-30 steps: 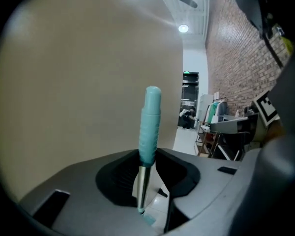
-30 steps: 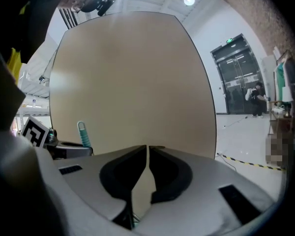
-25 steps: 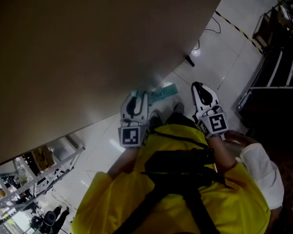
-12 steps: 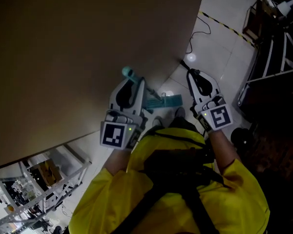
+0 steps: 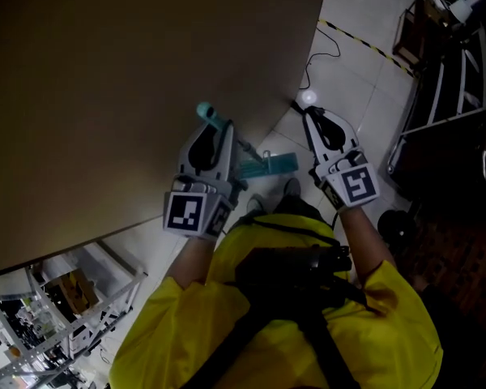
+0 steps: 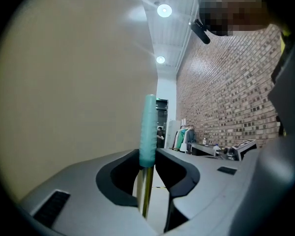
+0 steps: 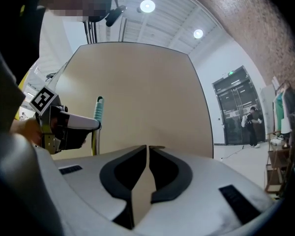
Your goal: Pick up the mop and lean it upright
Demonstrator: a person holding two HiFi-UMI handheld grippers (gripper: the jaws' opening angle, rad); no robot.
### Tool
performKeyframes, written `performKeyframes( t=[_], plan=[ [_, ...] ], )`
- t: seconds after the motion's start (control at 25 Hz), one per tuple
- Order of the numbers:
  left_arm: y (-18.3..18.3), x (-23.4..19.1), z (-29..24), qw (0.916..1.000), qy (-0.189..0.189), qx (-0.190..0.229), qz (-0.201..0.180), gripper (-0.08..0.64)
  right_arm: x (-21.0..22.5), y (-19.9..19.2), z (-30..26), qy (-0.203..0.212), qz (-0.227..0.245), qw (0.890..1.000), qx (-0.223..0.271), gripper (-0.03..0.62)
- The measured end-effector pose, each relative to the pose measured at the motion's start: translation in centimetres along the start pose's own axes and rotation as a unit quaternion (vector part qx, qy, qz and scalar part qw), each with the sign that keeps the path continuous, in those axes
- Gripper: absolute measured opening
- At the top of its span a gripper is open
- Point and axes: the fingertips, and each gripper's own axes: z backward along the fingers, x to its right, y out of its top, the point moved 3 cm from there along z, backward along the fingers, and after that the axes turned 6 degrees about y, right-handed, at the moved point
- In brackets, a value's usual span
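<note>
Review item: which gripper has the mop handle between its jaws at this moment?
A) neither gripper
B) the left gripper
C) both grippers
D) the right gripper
B: the left gripper view shows the left gripper closed on the teal-topped mop handle, while the right gripper has its jaws together with nothing between them.

Large beige wall panel, glossy white floor tiles, metal shelving rack, brick wall, ceiling light
</note>
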Motion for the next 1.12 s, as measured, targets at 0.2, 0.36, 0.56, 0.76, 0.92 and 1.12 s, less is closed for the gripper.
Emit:
performKeyframes(
  t=[0.2,0.36,0.56,0.76,0.92,1.12],
  plan=[
    [-5.4,-1.3,-0.8,0.9991,0.034,-0.022,0.009,0.107,0.4,-2.0,-0.7,0.005,0.006,1.000,-0.012,0.025],
    [-12.1,-3.2,-0.3,0.9935,0.076,-0.074,0.040,0.112,0.6,-4.4,-1.5,0.008,0.003,0.999,-0.036,0.025],
    [-20.6,-5.5,-0.2,0.9790,0.129,-0.143,0.068,0.117,0.4,-6.7,-3.4,0.019,-0.003,0.999,-0.051,0.025],
    [-27.1,-7.3,-0.7,0.9656,0.163,-0.185,0.082,0.118,-0.1,-10.1,-6.0,0.049,-0.006,0.996,-0.070,0.025],
    [-28.5,-8.3,-1.0,0.9647,0.183,-0.175,0.072,0.118,-0.5,-12.4,-8.3,0.080,-0.007,0.993,-0.086,0.025],
    [-28.6,-9.3,-1.5,0.9561,0.232,-0.164,0.071,0.120,-1.4,-14.7,-10.2,0.123,-0.004,0.987,-0.103,0.025]
  ],
)
